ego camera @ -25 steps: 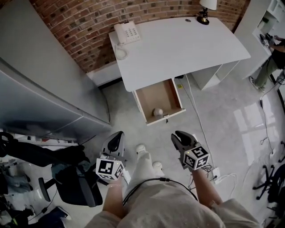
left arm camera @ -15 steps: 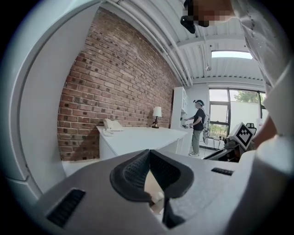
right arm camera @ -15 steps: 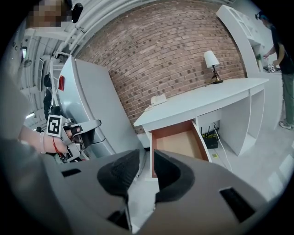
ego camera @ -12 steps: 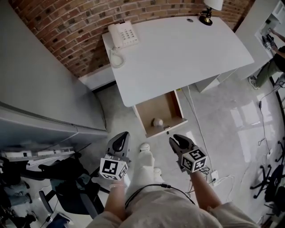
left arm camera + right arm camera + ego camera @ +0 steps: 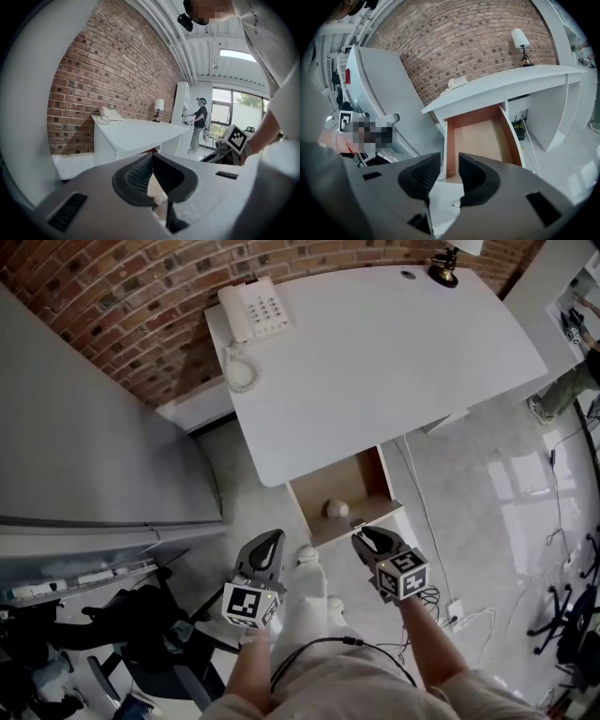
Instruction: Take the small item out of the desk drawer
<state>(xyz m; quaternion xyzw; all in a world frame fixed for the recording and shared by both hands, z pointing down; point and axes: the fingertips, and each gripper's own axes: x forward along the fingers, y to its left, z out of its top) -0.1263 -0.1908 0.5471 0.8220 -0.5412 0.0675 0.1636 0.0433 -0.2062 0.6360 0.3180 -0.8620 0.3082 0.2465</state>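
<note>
White ball (image 5: 337, 509) in open desk drawer (image 5: 354, 482); right gripper (image 5: 364, 536) jaws, empty, just opening, likely for pickup; left gripper (image 5: 273, 537) clenched, empty.

An office: white desk (image 5: 375, 352), desk phone (image 5: 255, 307), lamp (image 5: 444, 266).

Your views are bright and sharp: daylight from the window (image 5: 236, 112) at three o'clock, glare on the floor (image 5: 521, 491), edges bending into black corners.
</note>
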